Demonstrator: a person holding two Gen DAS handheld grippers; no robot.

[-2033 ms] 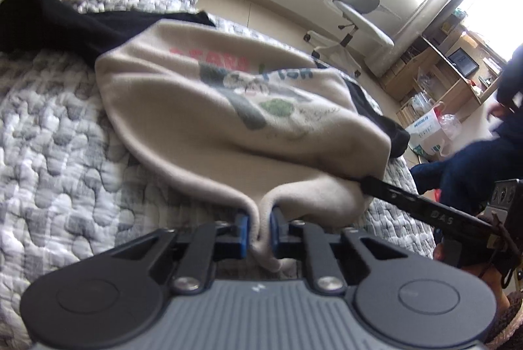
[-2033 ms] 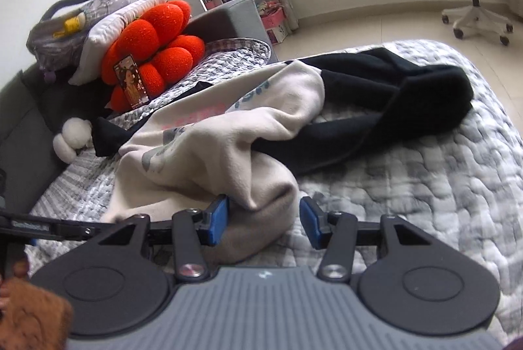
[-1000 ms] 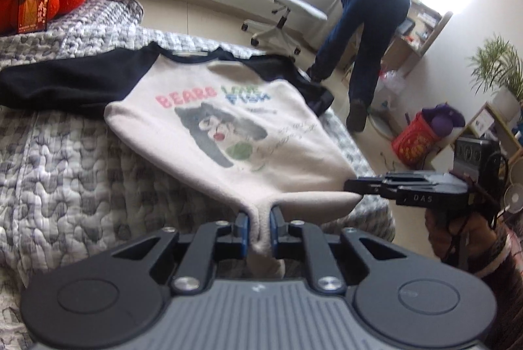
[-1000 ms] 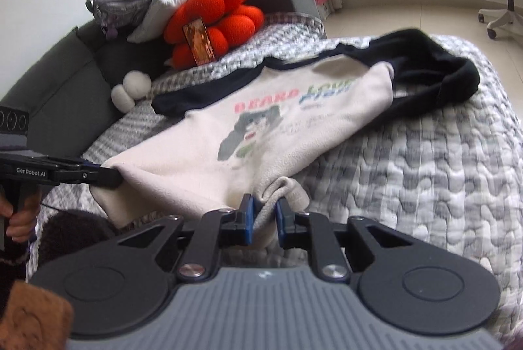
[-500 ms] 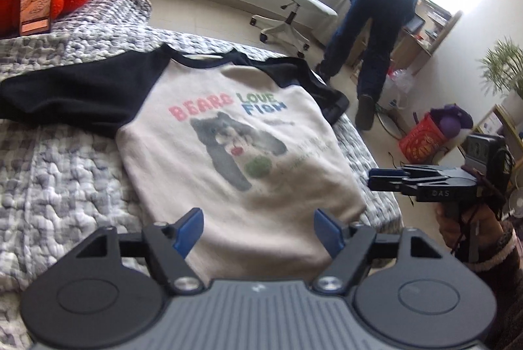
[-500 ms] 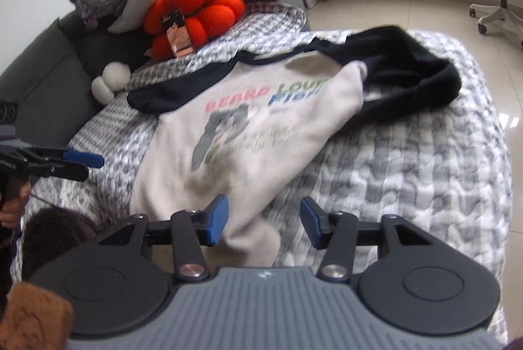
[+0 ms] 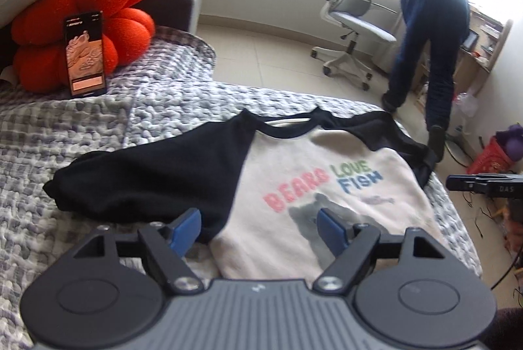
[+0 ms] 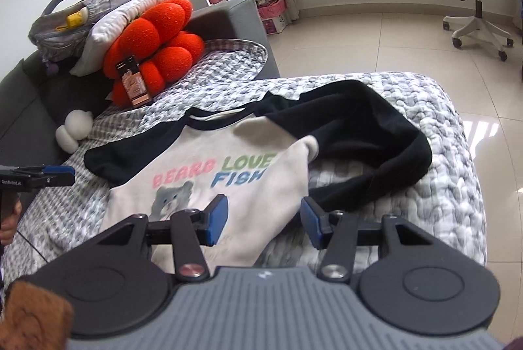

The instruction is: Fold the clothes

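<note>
A cream sweatshirt [image 7: 294,150] with black sleeves and a "BEARS LOVE FISH" bear print lies face up on the grey quilted bed [image 7: 163,95]. Its left sleeve [image 7: 157,173] stretches out flat. In the right wrist view the sweatshirt [image 8: 255,140] has its other sleeve [image 8: 376,127] curled back in a loop. My left gripper [image 7: 258,224] hovers over the left armpit area, its jaws opening with nothing pressed between them. My right gripper [image 8: 264,214] stands open above the right side seam, gripping nothing. Each gripper shows at the edge of the other's view: right gripper [image 7: 483,183], left gripper [image 8: 39,176].
An orange cushion [image 7: 91,9] with a phone [image 7: 85,54] leaning on it sits at the bed's head, beside a grey bag [image 8: 88,9] and a white plush [image 8: 73,127]. Beyond the bed are an office chair [image 7: 356,23], a person bent over [image 7: 431,32] and a red basket [image 7: 493,153].
Both grippers let go of the sweatshirt's hem and opened. Both then moved forward over the garment toward its sleeves. The sweatshirt now lies spread on the quilt.
</note>
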